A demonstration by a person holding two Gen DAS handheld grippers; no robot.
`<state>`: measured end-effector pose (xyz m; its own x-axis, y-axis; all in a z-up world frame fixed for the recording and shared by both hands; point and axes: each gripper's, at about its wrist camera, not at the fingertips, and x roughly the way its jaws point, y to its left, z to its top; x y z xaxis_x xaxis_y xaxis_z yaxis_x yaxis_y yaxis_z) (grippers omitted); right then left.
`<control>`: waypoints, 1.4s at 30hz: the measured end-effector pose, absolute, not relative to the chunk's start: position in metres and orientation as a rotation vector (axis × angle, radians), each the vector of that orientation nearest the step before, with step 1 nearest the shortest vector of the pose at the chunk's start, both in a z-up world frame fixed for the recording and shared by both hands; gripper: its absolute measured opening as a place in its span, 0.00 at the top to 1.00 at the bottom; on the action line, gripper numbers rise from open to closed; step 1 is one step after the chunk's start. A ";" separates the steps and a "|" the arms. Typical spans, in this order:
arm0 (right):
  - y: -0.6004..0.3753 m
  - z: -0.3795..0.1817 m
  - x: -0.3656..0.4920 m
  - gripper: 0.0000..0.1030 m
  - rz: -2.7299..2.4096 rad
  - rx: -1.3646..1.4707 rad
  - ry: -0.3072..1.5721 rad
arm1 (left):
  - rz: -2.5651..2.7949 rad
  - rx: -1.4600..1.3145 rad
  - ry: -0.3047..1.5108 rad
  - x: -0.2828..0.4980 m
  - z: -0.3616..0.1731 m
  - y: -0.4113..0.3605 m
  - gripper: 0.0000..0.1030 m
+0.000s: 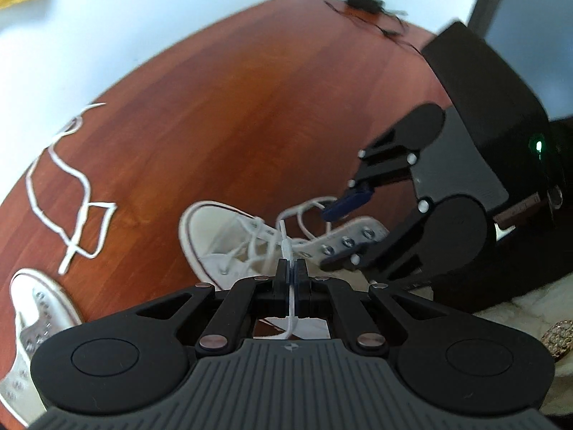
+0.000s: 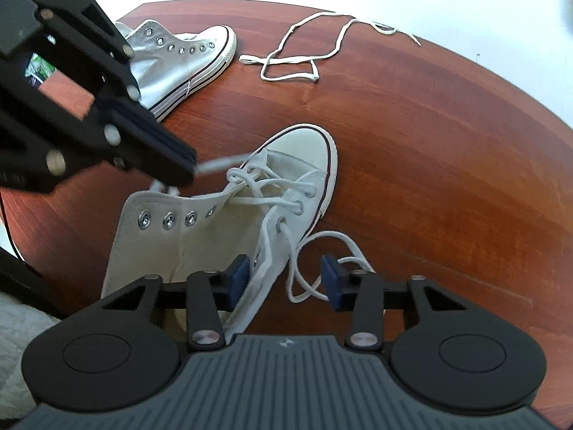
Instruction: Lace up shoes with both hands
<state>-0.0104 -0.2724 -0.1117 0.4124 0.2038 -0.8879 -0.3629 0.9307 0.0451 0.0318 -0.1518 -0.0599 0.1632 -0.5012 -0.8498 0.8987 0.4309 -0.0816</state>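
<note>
A white high-top shoe [image 1: 229, 247] [image 2: 297, 165] lies partly laced on the red-brown wooden table [image 1: 250, 107] [image 2: 447, 150]. My left gripper [image 1: 292, 268] [image 2: 189, 168] is shut on the shoe's white lace [image 1: 284, 236] [image 2: 215, 164] and holds it up over the tongue. My right gripper [image 2: 284, 281] [image 1: 335, 233] hovers low over the shoe's ankle side with its blue pads [image 2: 238, 279] apart. The eyelet flap and a loose loop of lace [image 2: 322, 240] lie between the pads, untouched by them.
A second, silvery high-top [image 2: 179, 61] [image 1: 35, 308] lies unlaced at the table's edge. A loose white lace [image 2: 315, 57] [image 1: 71, 197] is strewn beside it. A black device with cables [image 1: 361, 0] sits at the far edge. Pale fuzzy fabric [image 1: 519, 304] shows below the table.
</note>
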 end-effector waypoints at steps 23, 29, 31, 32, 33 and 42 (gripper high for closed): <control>-0.285 -0.111 -0.019 0.70 0.240 -0.053 1.074 | -1.171 0.664 1.053 0.042 -0.096 -0.189 0.98; -0.285 -0.110 -0.019 0.70 0.245 -0.060 1.076 | -1.140 0.651 1.057 0.047 -0.098 -0.189 0.98; -0.285 -0.111 -0.019 0.70 0.247 -0.061 1.077 | -1.137 0.654 1.058 0.047 -0.098 -0.188 0.98; -0.285 -0.111 -0.018 0.70 0.247 -0.062 1.077 | -1.136 0.656 1.059 0.047 -0.098 -0.188 0.98; -0.285 -0.111 -0.018 0.70 0.248 -0.063 1.077 | -1.135 0.656 1.058 0.047 -0.099 -0.188 0.98; -0.285 -0.110 -0.018 0.70 0.251 -0.064 1.079 | -1.137 0.659 1.055 0.044 -0.094 -0.187 0.98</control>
